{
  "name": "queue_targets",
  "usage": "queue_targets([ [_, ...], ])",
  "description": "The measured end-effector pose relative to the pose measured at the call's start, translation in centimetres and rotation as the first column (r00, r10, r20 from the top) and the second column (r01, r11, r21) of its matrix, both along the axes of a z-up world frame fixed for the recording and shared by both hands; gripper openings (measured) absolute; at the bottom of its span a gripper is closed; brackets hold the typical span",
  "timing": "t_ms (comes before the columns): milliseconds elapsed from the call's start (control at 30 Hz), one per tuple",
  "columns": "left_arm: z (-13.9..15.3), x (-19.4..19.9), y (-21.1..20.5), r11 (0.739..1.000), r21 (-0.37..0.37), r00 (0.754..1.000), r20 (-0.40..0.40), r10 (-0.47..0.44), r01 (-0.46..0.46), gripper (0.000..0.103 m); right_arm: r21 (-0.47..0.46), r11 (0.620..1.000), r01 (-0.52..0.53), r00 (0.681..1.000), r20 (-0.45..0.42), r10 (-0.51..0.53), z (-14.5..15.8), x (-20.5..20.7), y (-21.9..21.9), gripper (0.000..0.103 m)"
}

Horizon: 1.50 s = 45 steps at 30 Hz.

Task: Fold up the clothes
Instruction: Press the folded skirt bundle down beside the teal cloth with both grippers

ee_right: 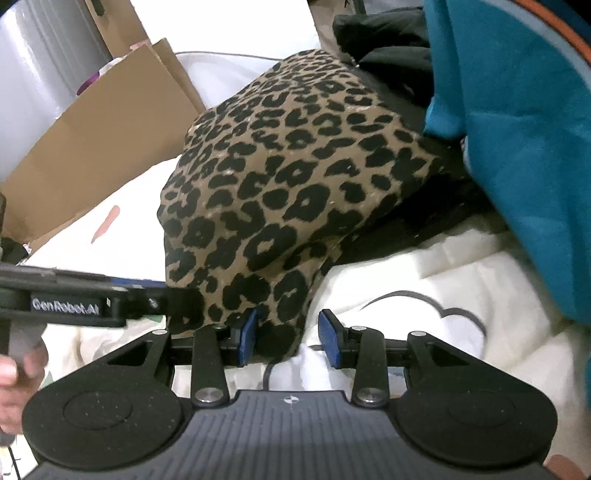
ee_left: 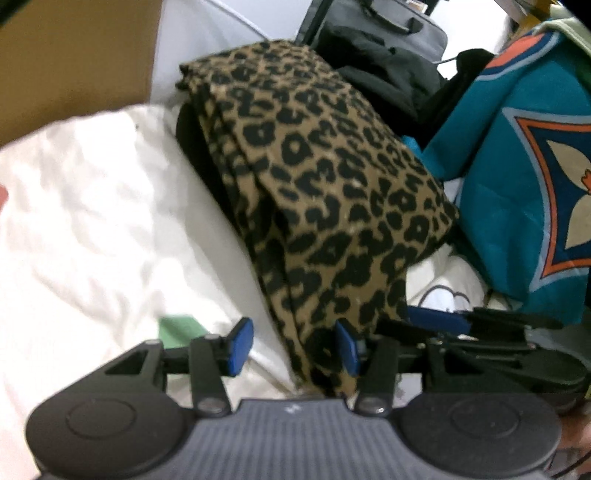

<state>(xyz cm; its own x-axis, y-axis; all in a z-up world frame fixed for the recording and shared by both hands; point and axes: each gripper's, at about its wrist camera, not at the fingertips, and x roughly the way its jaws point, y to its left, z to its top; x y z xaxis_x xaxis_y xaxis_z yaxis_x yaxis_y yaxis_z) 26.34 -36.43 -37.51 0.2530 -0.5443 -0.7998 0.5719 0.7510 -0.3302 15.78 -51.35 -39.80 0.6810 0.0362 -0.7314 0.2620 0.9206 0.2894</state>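
1. The left wrist view shows the folded edge of the leopard-print garment (ee_left: pixel 314 177): several layers lie one on another, with a dark lining under them at the left side. The right wrist view does not show these layers; there the garment (ee_right: pixel 280 192) looks like one smooth, rounded bundle.
2. Only the left wrist view shows the dark bag (ee_left: pixel 380 22) with handles behind the garment, and a small green patch (ee_left: pixel 177 325) on the white cloth (ee_left: pixel 92 206).
3. Only the right wrist view shows the cardboard box (ee_right: pixel 107 136) with its flap open, at the left of the garment, and a grey line drawing (ee_right: pixel 424 306) on the white cloth (ee_right: pixel 443 332).
4. Both views show the teal cloth (ee_left: pixel 517 177) with orange trim at the right of the garment (ee_right: pixel 517 129), and black clothes (ee_left: pixel 388 77) behind it.
5. The garment lies on the white cloth. It is tan with black spots, and its near corner hangs down toward the grippers.
6. The left gripper (ee_left: pixel 293 347) has its blue pads spread apart; the garment's corner lies between them, against the right pad, but it is not pinched.
7. The right gripper (ee_right: pixel 290 338) is also spread wide. The garment's corner touches its left pad, and the right pad stands free over the white cloth.
8. In the right wrist view, the left gripper's body (ee_right: pixel 74 299) comes in from the left, with a hand (ee_right: pixel 14 376) below it.
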Motion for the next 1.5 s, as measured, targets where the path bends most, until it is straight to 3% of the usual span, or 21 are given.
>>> queue_targets([
  [33, -0.2, -0.1, 0.1, 1.000, -0.012, 1.000, -0.014, 0.003, -0.003, 0.043, 0.007, 1.000, -0.002, 1.000, -0.004, 0.002, -0.2, 0.0, 0.1, 0.038],
  [67, -0.4, -0.3, 0.2, 1.000, -0.022, 0.999, -0.032, 0.006, -0.007, 0.034, 0.014, 1.000, -0.001, 1.000, -0.007, 0.001, -0.2, 0.0, 0.1, 0.023],
  [100, -0.5, -0.4, 0.3, 1.000, -0.029, 0.999, -0.048, 0.009, -0.010, 0.016, 0.022, 1.000, 0.002, 1.000, -0.009, -0.002, -0.1, 0.0, 0.1, 0.018],
  [200, -0.2, -1.0, 0.8, 0.999, -0.046, 0.998, -0.062, 0.022, -0.025, 0.006, 0.044, 0.999, 0.012, 1.000, -0.015, -0.011, 0.2, 0.0, 0.1, 0.011],
  [333, 0.5, -1.7, 1.7, 0.997, -0.061, 0.996, -0.075, 0.049, -0.053, 0.005, 0.072, 0.997, 0.028, 1.000, -0.016, -0.027, 1.2, -0.7, 0.4, 0.009],
  [567, 0.2, -1.7, 1.9, 0.999, -0.005, 0.997, -0.067, 0.034, -0.035, 0.006, 0.043, 0.998, 0.035, 0.998, -0.059, -0.033, 0.6, -0.9, 0.9, 0.011],
  [767, 1.5, -1.9, 2.6, 0.998, 0.053, 0.999, -0.030, 0.021, -0.019, 0.017, 0.040, 0.998, 0.054, 0.996, -0.078, -0.051, 1.8, -1.7, 1.1, 0.016],
  [833, 1.9, -2.0, 3.0, 0.998, 0.060, 0.999, -0.027, 0.029, -0.028, 0.038, 0.032, 0.998, 0.054, 0.996, -0.075, -0.051, 2.2, -2.1, 1.2, 0.017],
  [900, 2.2, -2.1, 3.2, 0.996, 0.079, 0.999, -0.015, 0.047, -0.046, 0.051, 0.007, 0.998, 0.054, 0.996, -0.065, -0.054, 2.8, -2.5, 1.4, 0.017],
  [1000, 2.4, -2.3, 3.5, 0.992, 0.103, 0.997, -0.002, 0.072, -0.071, 0.054, -0.045, 0.997, 0.058, 0.997, -0.039, -0.060, 3.6, -2.9, 1.7, 0.026],
  [1300, 2.6, -1.6, 3.3, 0.985, 0.105, 0.990, -0.001, 0.139, -0.139, 0.081, -0.078, 0.995, 0.060, 0.998, -0.004, -0.061, 4.6, -2.4, 1.4, 0.037],
  [1500, 3.8, -1.0, 3.0, 0.983, 0.111, 0.989, 0.044, 0.141, -0.145, 0.083, -0.129, 0.990, 0.061, 0.997, 0.047, -0.055, 5.5, -1.3, 1.1, 0.038],
])
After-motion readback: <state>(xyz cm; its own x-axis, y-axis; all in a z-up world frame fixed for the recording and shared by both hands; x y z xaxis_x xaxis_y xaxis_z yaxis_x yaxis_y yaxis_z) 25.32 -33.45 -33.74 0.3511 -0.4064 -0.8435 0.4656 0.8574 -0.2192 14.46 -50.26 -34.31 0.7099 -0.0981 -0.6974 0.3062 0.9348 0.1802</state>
